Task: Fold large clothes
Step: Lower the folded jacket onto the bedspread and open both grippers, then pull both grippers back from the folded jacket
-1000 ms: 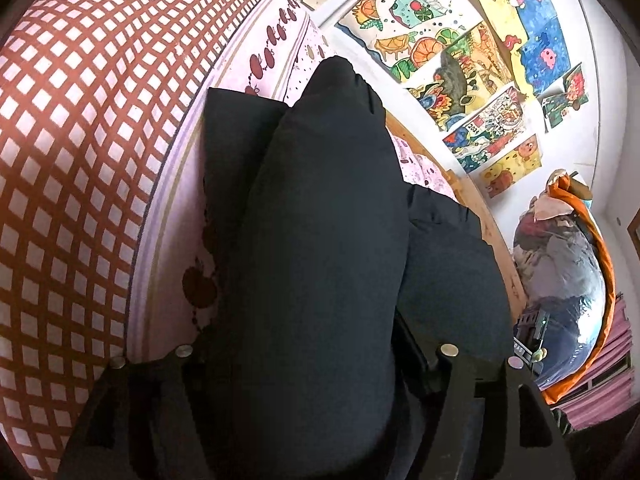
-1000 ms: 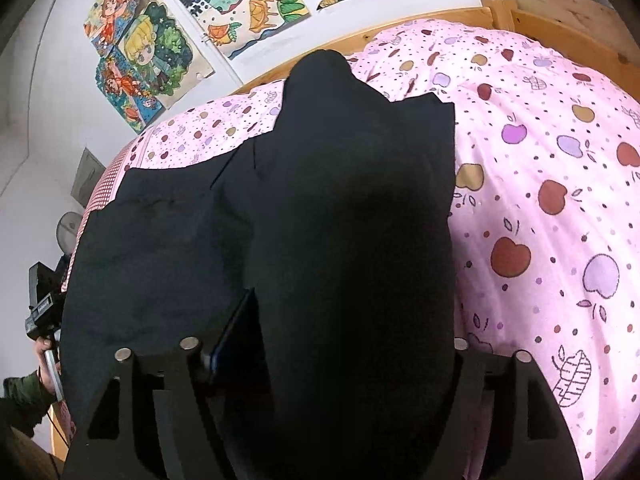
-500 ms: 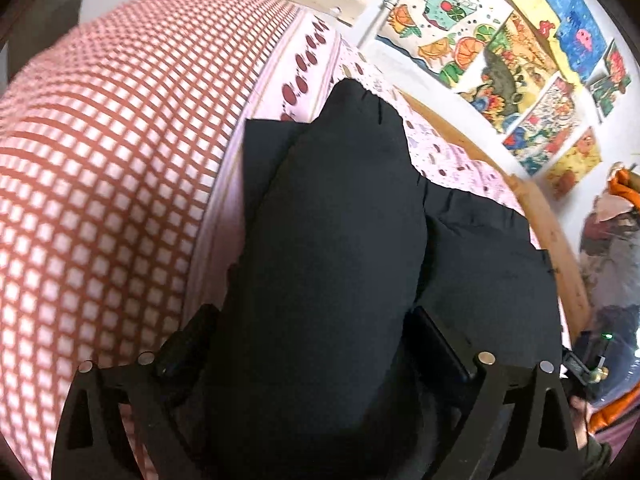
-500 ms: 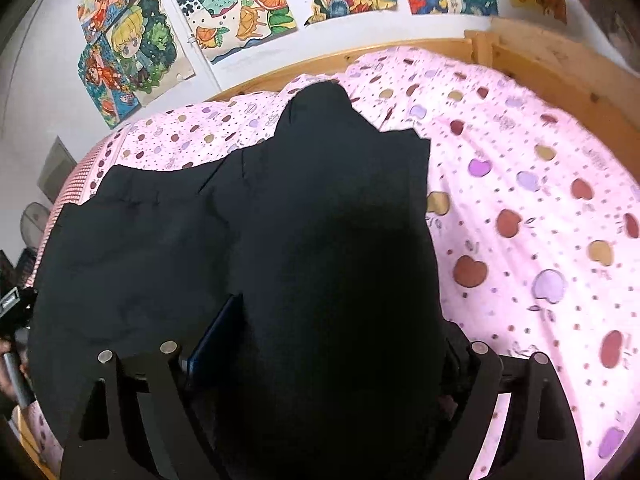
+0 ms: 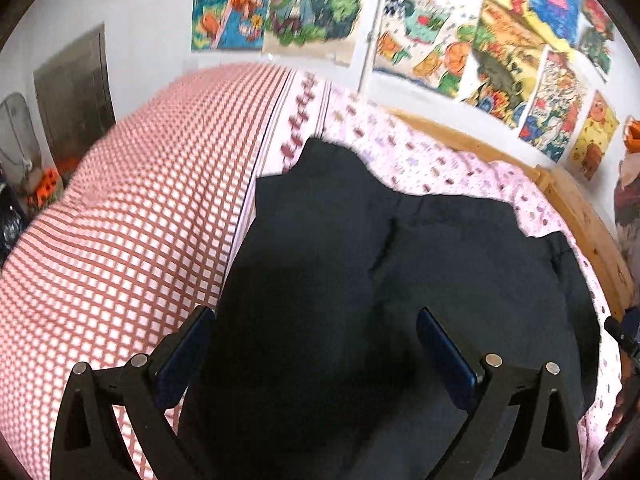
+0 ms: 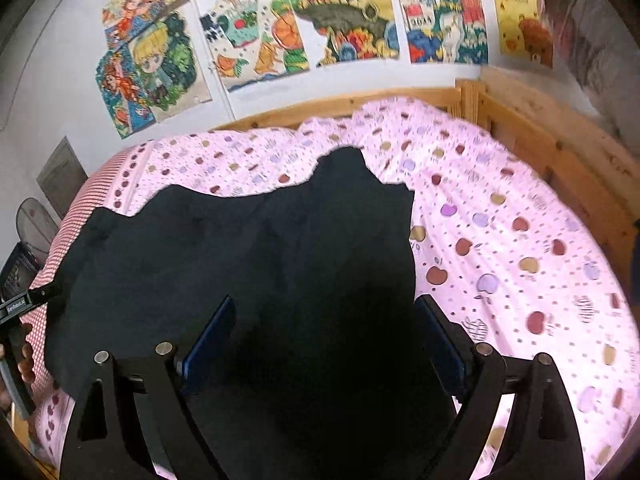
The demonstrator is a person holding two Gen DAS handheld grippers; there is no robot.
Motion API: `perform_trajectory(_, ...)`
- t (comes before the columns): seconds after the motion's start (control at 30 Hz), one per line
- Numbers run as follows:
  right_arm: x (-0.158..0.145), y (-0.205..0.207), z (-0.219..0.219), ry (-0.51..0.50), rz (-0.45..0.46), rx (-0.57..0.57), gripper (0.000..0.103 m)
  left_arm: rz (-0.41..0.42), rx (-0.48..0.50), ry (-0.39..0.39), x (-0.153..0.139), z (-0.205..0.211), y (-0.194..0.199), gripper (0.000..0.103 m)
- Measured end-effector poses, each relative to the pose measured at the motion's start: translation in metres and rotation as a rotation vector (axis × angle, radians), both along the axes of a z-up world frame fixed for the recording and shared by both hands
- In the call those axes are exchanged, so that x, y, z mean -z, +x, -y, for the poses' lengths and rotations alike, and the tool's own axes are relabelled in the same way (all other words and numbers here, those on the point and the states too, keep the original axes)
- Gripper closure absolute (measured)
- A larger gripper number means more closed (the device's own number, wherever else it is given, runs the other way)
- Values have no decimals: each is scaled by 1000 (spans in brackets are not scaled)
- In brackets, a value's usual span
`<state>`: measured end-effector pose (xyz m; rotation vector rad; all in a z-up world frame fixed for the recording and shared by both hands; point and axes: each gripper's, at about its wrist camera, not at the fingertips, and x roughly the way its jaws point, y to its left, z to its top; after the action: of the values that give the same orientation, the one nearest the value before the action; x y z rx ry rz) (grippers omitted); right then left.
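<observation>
Both the left tongs (image 5: 316,340) and right tongs (image 6: 326,332) have just been opening, released above the black garment (image 6: 248,248) spread on the bed (image 6: 520,240); no writing is readable.

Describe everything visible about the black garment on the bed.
The black garment is a large, dark piece of matte, soft-looking cloth, lying spread on the pink apple-print bedsheet. Its far edge is wavy, with one rounded part jutting toward the wooden bed frame. A fold or seam line crosses it in the left wrist view. Both the left gripper and the right gripper are open above it, with cloth showing between the fingers; their jaws have just been opening.
</observation>
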<state>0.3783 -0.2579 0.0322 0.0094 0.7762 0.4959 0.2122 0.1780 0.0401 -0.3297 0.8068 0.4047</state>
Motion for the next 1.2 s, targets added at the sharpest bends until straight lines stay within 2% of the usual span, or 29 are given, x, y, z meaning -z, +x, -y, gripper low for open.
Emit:
perform_trajectory(0.27,-56,-66,-10,-7,139,-87,15,144,41,28,-49,38,-48,0)
perform_trajectory(0.5,-93,-120,-4,68,235,-118,13,241,81,49,-81,66,-82,0)
perform_trajectory(0.6,-101,-140,-1,96,275,-121,12,276,80,96,-94,78,-98,0)
perform_trajectory(0.8,-106,-177,2,129,358,-126,10,346,105,148,-107,99,-130,0)
perform_trajectory(0.97,-102,-202,2,141,398,-127,9,399,116,227,-105,117,-157,0)
perform_trajectory(1.2,-95,-221,6,174,387,-149,9,406,129,259,-95,125,-173,0)
